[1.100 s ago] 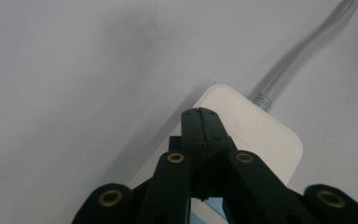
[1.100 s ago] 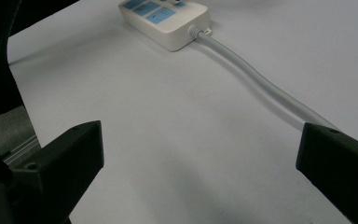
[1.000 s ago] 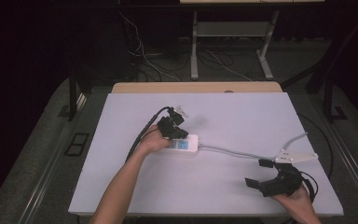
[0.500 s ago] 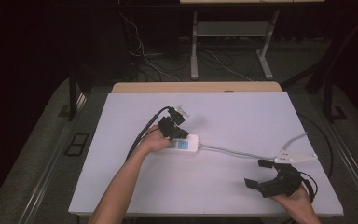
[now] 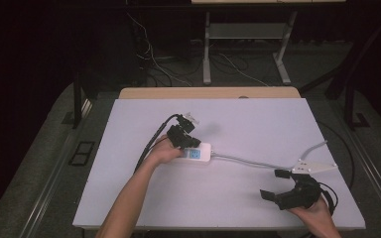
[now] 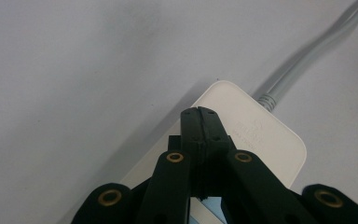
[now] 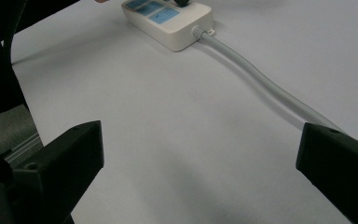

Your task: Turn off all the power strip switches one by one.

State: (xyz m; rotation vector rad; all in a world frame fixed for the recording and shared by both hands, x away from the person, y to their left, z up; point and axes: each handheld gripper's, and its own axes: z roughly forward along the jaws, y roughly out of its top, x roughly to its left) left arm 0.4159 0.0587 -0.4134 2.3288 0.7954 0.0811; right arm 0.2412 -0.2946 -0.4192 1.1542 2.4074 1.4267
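While my left gripper (image 6: pixel 199 112) sits with jaws pressed together, tips on the white power strip (image 5: pixel 198 153) at frame centre, my right gripper (image 5: pixel 276 184) rests lower right, jaws wide apart, nothing between them. Grey cable (image 5: pixel 253 161) runs right from the strip.
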